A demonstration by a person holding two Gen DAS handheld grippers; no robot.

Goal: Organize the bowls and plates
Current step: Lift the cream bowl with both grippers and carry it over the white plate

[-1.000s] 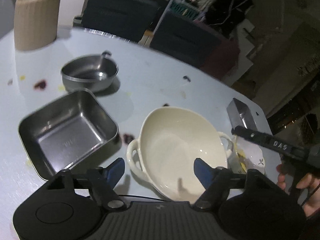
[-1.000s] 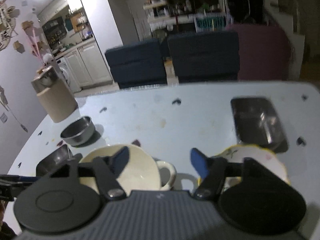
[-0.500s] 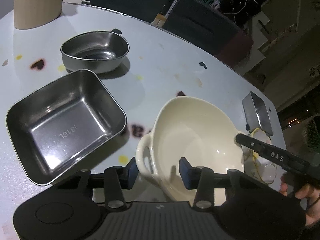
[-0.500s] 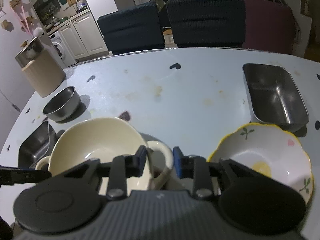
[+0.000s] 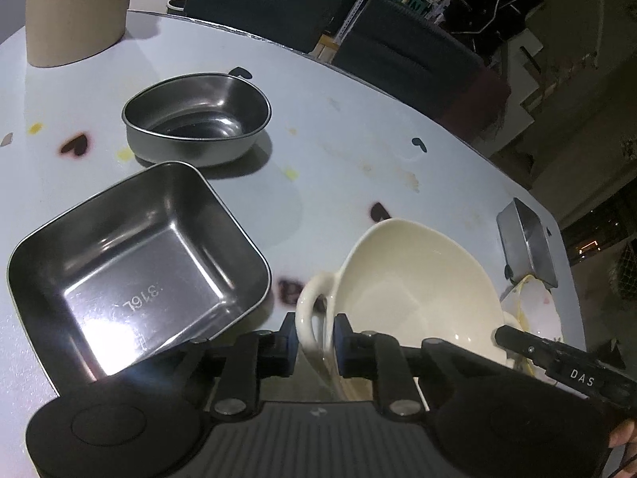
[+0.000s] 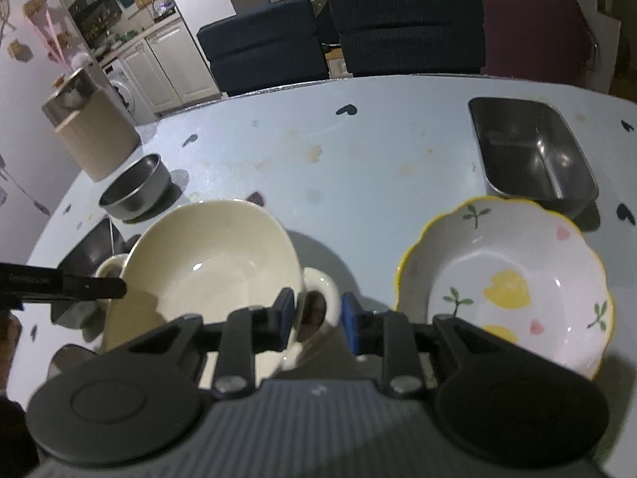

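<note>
A cream two-handled bowl [image 5: 418,279] is held between both grippers, raised off the pale table. My left gripper [image 5: 315,332] is shut on its left handle. My right gripper [image 6: 317,316] is shut on its right handle; the bowl [image 6: 207,267] tilts a little. A flowered scalloped bowl [image 6: 505,286] sits just right of it on the table. A square steel tray [image 5: 131,275] lies left of the cream bowl, a round steel bowl [image 5: 197,119] behind the tray.
A rectangular steel tray [image 6: 529,151] sits at the far right behind the flowered bowl. A beige canister [image 5: 75,12] stands at the far left. Dark chairs [image 6: 338,36] line the table's [image 6: 358,151] far edge.
Both grippers went from open to closed on the cream bowl's handles. The bowl has risen and tilted, with a shadow now under it.
</note>
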